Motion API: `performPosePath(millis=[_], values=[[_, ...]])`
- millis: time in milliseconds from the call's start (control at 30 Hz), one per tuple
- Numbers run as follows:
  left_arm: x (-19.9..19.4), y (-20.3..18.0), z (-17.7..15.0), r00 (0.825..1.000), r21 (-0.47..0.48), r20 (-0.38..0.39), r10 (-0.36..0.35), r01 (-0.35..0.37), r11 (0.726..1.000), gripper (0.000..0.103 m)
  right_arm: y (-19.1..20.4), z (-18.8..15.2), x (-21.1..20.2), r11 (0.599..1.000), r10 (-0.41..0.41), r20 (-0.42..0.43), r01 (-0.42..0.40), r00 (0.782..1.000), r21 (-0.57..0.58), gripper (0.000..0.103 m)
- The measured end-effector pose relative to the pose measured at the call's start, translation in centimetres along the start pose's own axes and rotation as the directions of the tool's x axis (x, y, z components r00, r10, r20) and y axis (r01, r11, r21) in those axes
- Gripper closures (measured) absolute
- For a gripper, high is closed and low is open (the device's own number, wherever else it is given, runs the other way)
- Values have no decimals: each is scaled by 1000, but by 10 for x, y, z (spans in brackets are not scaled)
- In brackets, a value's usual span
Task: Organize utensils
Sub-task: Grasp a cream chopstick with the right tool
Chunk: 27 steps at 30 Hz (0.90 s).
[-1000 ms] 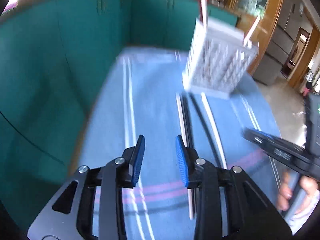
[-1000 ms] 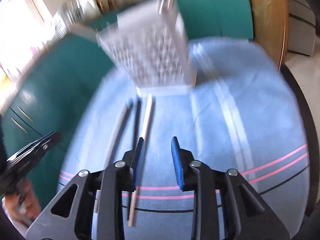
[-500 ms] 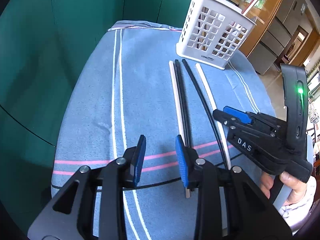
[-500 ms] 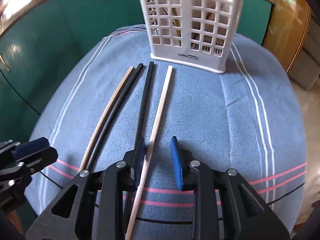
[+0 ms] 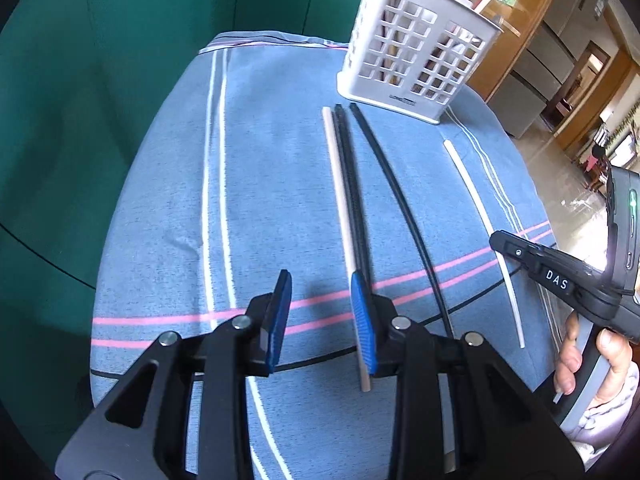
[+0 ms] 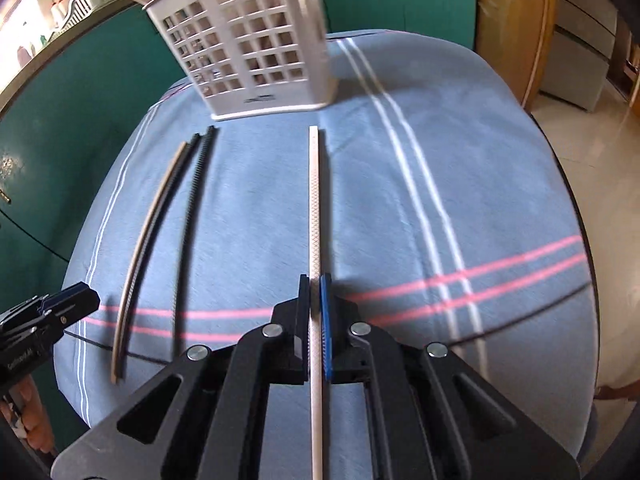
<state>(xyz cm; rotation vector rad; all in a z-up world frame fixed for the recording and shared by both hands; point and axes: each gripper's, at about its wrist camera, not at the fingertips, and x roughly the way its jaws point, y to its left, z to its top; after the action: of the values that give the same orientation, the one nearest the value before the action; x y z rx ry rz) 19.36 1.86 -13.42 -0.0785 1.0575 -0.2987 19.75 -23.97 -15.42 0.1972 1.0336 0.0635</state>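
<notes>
My right gripper [image 6: 315,280] is shut on a white chopstick [image 6: 315,208], pads pressing its near part; the far end points at the white lattice utensil basket [image 6: 256,52]. Left of it a beige chopstick [image 6: 140,248] and two black chopsticks [image 6: 196,184] lie on the cloth. In the left wrist view my left gripper [image 5: 320,304] hovers open and holds nothing, its right finger beside the near end of the beige chopstick [image 5: 340,200]. The black chopsticks [image 5: 400,200], white chopstick [image 5: 476,208], right gripper [image 5: 498,242] and basket [image 5: 416,64] show there too. Utensil ends stick out of the basket.
A blue striped cloth [image 5: 180,200] covers the rounded table. Teal cabinets [image 5: 100,60] stand close behind and to the left. A wooden door frame [image 6: 516,20] and tiled floor lie to the right. A person's hand [image 5: 596,364] grips the right tool's handle.
My right gripper has closed on the white chopstick and carried it rightward, away from the other three. The left gripper has sunk a little toward the cloth, still open.
</notes>
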Motion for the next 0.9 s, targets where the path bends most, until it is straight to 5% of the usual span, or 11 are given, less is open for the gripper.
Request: performPosePath(millis=[900], values=[[8, 1, -9, 999, -4, -42, -15, 15, 1000, 68, -14, -13, -12, 1000, -8, -4, 8, 1000, 25, 97]])
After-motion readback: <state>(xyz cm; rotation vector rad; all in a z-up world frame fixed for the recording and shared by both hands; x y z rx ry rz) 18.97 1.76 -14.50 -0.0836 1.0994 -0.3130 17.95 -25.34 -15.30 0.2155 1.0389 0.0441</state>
